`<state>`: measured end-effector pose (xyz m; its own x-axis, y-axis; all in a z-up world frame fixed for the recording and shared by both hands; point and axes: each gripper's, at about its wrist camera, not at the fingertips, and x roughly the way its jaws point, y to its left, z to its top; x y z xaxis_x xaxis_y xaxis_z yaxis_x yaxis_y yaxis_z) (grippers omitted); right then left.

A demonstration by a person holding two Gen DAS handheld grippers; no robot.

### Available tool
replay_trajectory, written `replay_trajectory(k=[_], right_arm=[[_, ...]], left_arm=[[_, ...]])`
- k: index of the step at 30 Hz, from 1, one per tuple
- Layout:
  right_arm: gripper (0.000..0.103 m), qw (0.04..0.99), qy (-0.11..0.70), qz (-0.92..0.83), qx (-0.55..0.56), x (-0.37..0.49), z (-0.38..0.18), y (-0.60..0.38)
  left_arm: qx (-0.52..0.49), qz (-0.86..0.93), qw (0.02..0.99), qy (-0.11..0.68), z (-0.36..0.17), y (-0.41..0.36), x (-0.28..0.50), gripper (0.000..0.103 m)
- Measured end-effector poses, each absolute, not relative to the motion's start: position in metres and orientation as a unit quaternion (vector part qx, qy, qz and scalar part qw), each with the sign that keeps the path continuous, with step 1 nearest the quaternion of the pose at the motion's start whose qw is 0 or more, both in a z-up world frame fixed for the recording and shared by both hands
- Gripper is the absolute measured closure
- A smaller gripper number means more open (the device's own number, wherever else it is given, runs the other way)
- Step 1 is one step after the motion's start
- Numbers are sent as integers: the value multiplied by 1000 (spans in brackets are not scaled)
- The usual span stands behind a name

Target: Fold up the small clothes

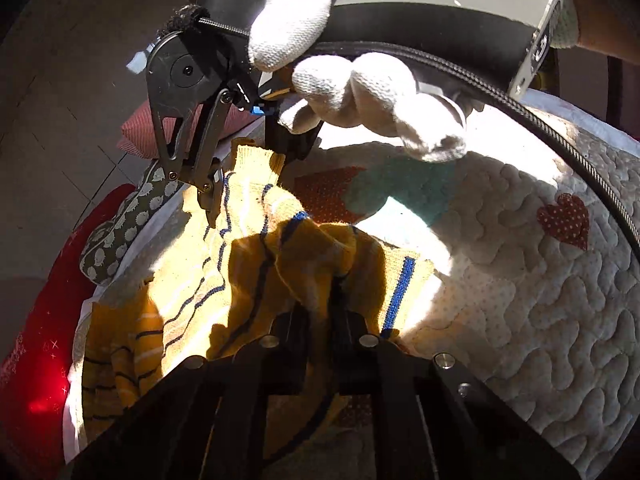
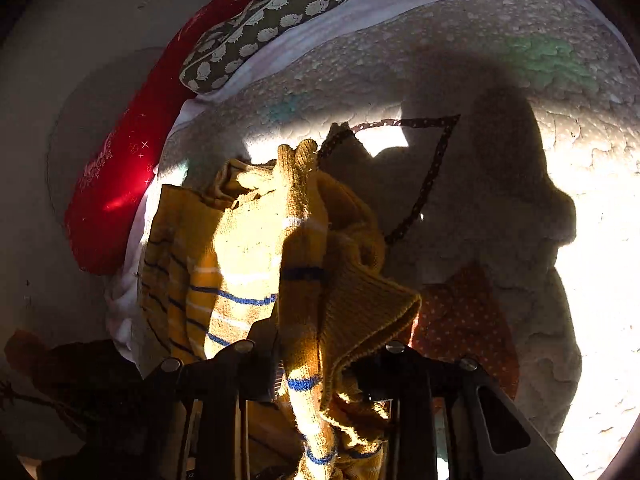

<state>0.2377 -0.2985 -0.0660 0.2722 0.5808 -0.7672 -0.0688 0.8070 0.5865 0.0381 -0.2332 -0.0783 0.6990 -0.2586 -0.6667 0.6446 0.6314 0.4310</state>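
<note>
A small yellow knit sweater [image 1: 240, 264] with blue and white stripes is lifted off a white quilted bed cover [image 1: 520, 280]. My left gripper [image 1: 332, 280] is shut on a bunched fold of the sweater near a blue-striped cuff. My right gripper [image 1: 248, 184], held by a white-gloved hand [image 1: 360, 88], is shut on the sweater's ribbed edge farther back. In the right wrist view the sweater [image 2: 280, 260] hangs crumpled between my right gripper's fingers [image 2: 316, 364], which pinch a striped sleeve.
A red cushion [image 2: 120, 184] and a grey patterned pillow [image 2: 260, 24] lie along the cover's left edge. A pink striped cloth [image 1: 140, 132] is behind. The quilt [image 2: 580, 240] has heart and coloured patches; hard sunlight and dark shadows fall on it.
</note>
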Motion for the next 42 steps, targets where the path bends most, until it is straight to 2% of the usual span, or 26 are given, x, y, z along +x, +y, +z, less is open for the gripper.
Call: replay_trajectory(k=[5, 10, 17, 19, 20, 22, 23, 25, 28, 32, 35, 39, 41, 42], right_arm=[[76, 785, 546, 218, 193, 235, -12, -255], [80, 790, 541, 246, 154, 252, 22, -164], [82, 768, 572, 259, 127, 288, -17, -28], [79, 757, 585, 257, 134, 297, -36, 3], [74, 753, 593, 254, 129, 303, -46, 21], [51, 756, 597, 243, 118, 304, -56, 41], [49, 760, 595, 238, 112, 305, -57, 48], [49, 775, 584, 219, 104, 308, -52, 52], [49, 805, 545, 204, 116, 304, -23, 41], [44, 820, 537, 182, 74, 287, 4, 32], [43, 802, 569, 180, 7, 274, -5, 43], [43, 790, 586, 179, -23, 271, -29, 62], [85, 779, 605, 157, -44, 275, -45, 68], [94, 779, 608, 145, -47, 278, -47, 68]], left_arm=[[225, -264, 893, 285, -23, -167, 46, 94], [89, -237, 916, 310, 11, -67, 71, 94], [-73, -157, 906, 385, -13, 83, 109, 94], [-129, -151, 890, 411, -30, 119, 112, 94], [-151, -154, 883, 417, -36, 134, 112, 94], [-163, -147, 885, 412, -41, 155, 105, 94], [-158, -136, 891, 403, -40, 163, 99, 94], [-157, -127, 898, 391, -37, 178, 93, 91], [-182, -118, 897, 386, -34, 198, 86, 78], [-215, -113, 885, 397, -43, 219, 92, 77], [-229, -112, 879, 403, -47, 221, 96, 77], [-225, -124, 875, 410, -48, 209, 84, 73], [-225, -130, 875, 409, -46, 205, 77, 71], [-223, -133, 876, 406, -44, 204, 74, 71]])
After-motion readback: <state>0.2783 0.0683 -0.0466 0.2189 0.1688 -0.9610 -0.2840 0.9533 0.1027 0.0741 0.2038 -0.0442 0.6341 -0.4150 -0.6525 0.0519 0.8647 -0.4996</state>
